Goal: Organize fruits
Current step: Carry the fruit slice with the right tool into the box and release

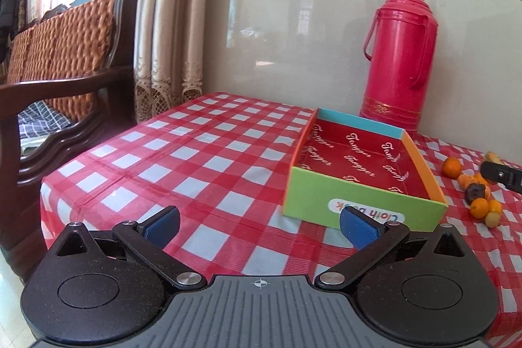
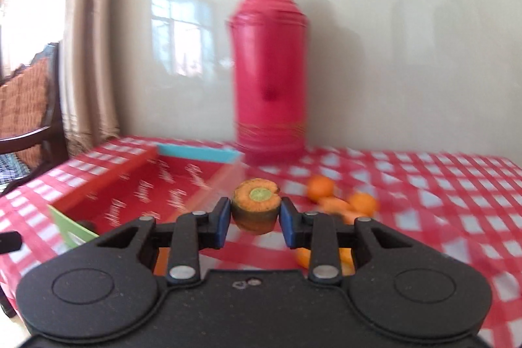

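1. Right gripper [image 2: 256,219]: fingers [image 2: 222,222] clenched on a carrot piece [image 2: 256,204], one blue pad against each side. The cut face, orange with a green core, points up toward the camera. The piece is held clear of the counter [image 2: 440,191].
2. Left gripper [image 1: 259,225]: fingers [image 1: 163,225] spread wide, holding nothing, positioned low over the checked cloth just in front of the box [image 1: 362,185].
3. Box: open-topped, red printed lining, green front wall, blue back wall, orange right wall. No fruit visible inside.
4. Loose fruit: a cluster of small oranges [image 1: 452,167] lies on the counter to the right of the box, with a dark fruit [image 1: 474,193] and a pale one [image 1: 492,219] among them. In the right wrist view the oranges are blurred.
5. A red thermos [image 1: 396,54] stands upright behind the box against the wall.
6. A wooden chair [image 1: 62,61] with a woven back stands left of the counter, beside the curtain [image 1: 166,22].
7. The right wrist view is motion-blurred.
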